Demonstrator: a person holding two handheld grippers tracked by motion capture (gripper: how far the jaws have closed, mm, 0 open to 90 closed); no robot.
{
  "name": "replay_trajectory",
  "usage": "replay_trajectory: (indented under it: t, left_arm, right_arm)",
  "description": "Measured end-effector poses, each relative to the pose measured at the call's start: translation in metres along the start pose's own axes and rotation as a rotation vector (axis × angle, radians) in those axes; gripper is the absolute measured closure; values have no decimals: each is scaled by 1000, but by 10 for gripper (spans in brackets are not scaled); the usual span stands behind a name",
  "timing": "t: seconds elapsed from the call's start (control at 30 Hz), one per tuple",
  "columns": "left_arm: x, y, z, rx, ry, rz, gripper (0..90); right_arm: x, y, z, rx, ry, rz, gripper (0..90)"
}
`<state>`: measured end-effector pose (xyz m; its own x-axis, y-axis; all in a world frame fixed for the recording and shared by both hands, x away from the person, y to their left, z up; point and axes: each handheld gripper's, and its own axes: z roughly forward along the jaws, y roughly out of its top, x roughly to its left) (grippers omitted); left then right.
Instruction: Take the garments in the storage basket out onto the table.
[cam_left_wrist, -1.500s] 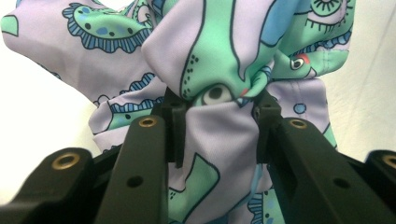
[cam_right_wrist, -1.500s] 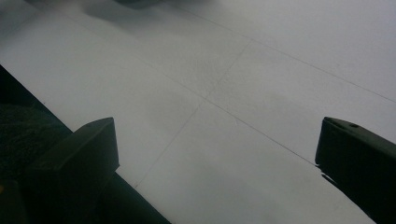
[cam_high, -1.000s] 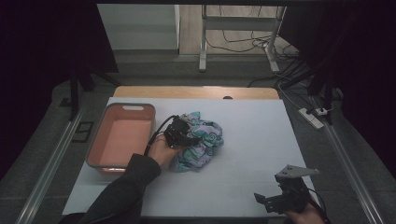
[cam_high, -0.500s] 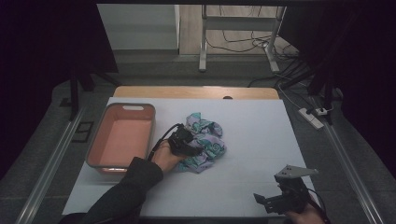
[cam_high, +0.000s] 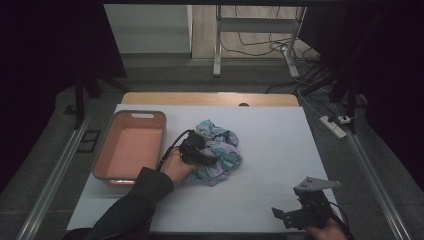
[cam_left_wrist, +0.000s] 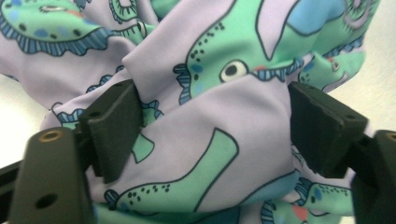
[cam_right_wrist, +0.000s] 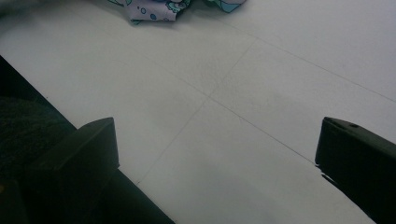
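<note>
A crumpled cloth (cam_high: 222, 149), lilac with green and blue cartoon creatures, lies in a heap mid-table. My left gripper (cam_high: 204, 159) rests against its left side, held by a hand in a dark sleeve. In the left gripper view the cloth (cam_left_wrist: 210, 93) bulges between the two black jaws of my left gripper (cam_left_wrist: 215, 130), which have just been opening and now stand wide apart. My right gripper (cam_high: 286, 218) hovers at the table's front right, open over bare white tabletop (cam_right_wrist: 233, 70), away from the cloth's edge (cam_right_wrist: 154, 9).
A pink tub with a grey rim (cam_high: 131, 116) stands just left of the cloth. The white table surface (cam_high: 280, 135) spreads to the right and front. Beyond the table's far edge are a metal stand (cam_high: 218, 45) and cables on the floor; a power strip (cam_high: 334, 125) lies at the right.
The left gripper has slid a little to the right into the cloth, and its jaws have spread apart. The right gripper has stayed where it was.
</note>
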<state>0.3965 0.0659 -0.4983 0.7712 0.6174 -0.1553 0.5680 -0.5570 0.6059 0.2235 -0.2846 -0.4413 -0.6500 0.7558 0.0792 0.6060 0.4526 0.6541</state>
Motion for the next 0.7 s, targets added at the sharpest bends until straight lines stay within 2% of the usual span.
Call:
replay_trajectory:
  t: [0.17, 0.7]
  left_arm:
    - [1, 2, -9, -25, -32, -18, 154]
    - [-2, 3, -27, -62, -56, 10, 18]
  right_arm:
    - [1, 0, 1, 14, -4, -18, 0]
    - [1, 0, 1, 7, -2, -14, 0]
